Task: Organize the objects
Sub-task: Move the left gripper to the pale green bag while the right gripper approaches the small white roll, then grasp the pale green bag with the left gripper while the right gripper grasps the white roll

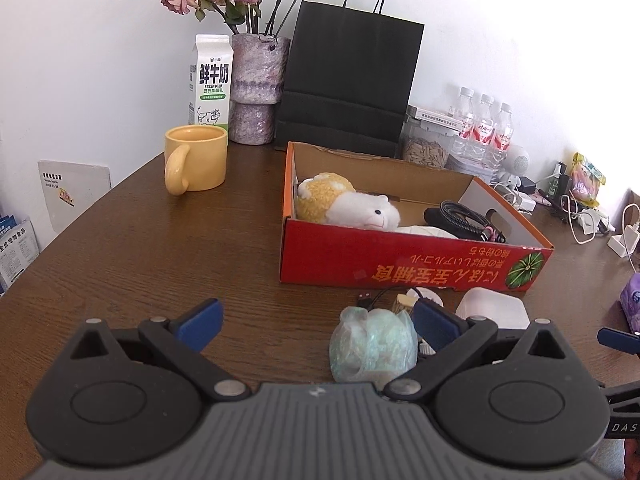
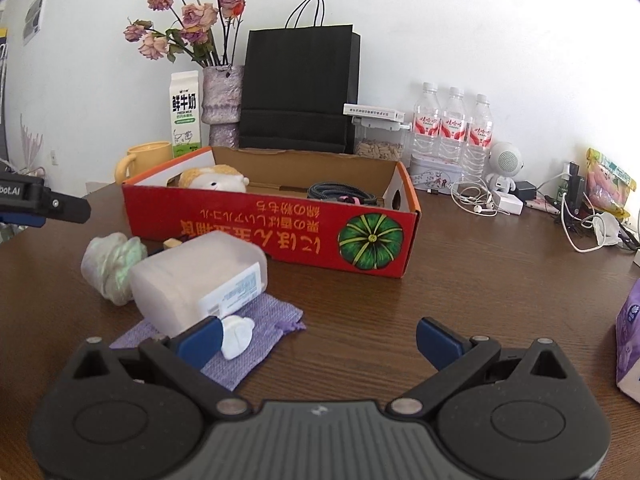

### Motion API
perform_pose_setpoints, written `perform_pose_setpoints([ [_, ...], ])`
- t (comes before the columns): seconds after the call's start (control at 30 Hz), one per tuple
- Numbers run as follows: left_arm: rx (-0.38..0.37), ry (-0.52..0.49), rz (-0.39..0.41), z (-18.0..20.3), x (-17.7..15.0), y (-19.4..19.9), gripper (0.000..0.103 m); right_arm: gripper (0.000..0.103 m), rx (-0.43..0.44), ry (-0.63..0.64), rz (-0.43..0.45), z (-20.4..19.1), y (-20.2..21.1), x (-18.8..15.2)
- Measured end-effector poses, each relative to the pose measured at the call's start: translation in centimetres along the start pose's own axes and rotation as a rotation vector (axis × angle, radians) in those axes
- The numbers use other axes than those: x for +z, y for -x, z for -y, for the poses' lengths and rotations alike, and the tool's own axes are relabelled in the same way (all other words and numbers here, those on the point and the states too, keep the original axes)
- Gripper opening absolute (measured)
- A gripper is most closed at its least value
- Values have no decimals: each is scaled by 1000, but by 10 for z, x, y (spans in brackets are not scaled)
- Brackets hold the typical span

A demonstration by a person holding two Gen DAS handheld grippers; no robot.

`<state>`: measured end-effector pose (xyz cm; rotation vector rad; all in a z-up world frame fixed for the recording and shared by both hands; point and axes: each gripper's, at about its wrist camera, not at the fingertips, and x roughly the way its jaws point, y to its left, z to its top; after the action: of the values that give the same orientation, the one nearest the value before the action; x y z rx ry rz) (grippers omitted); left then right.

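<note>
The left gripper (image 1: 316, 322) hangs low over the brown wooden tabletop (image 1: 140, 240) with its blue-padded fingers spread wide and nothing between them. The small clear plastic bag of pale green stuff (image 1: 372, 346) lies just inside its right finger. The right gripper (image 2: 318, 338) is likewise spread apart and empty, its left finger over the edge of a lilac woven pouch (image 2: 256, 326) on which a small white plastic piece (image 2: 238, 332) and a frosted white plastic box (image 2: 196, 280) rest.

Behind these loose items stands the open red cardboard box (image 1: 400, 258), already holding a yellow-and-white plush sheep (image 1: 344, 202) and a coiled black cable (image 1: 464, 216).

The job looks partway done, at the stage of reaching for the next loose item. The left gripper is best placed for the bag: shift right to centre it, close gently on the soft plastic, then lift over the box's near wall.
</note>
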<state>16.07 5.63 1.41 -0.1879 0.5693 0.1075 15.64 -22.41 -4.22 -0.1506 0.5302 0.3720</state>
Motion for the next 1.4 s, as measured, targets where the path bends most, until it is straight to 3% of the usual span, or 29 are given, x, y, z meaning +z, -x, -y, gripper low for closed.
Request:
perform_pose_setpoints([
  [0.13,1,-11,-24,-2,-9,1,103,100,28,24,-20,-3,-4,-5],
  [0.33,13,-7,-39,-4,-14,0,103,77,99,102,-48,-16,-16,0],
  [0.4,14,-8,-39,-4,-13,0,103,65,122,133,-59,-20,-22,1],
  [0.63,9,-15,-46,-4,-14,0,103,41,231,181,-72,-20,-39,6],
  [0.7,8,-17,-47,-3,-14,-1,103,22,257,177,-73,-19,-41,7],
  [0.73,9,-17,-47,-3,-14,-1,103,20,257,174,-72,-18,-41,7],
  [0.93,4,-19,-47,-1,-15,-2,103,19,240,139,-32,-13,-33,5],
  [1.4,-39,-48,-68,22,-21,-17,103,20,101,-79,125,24,-4,0],
])
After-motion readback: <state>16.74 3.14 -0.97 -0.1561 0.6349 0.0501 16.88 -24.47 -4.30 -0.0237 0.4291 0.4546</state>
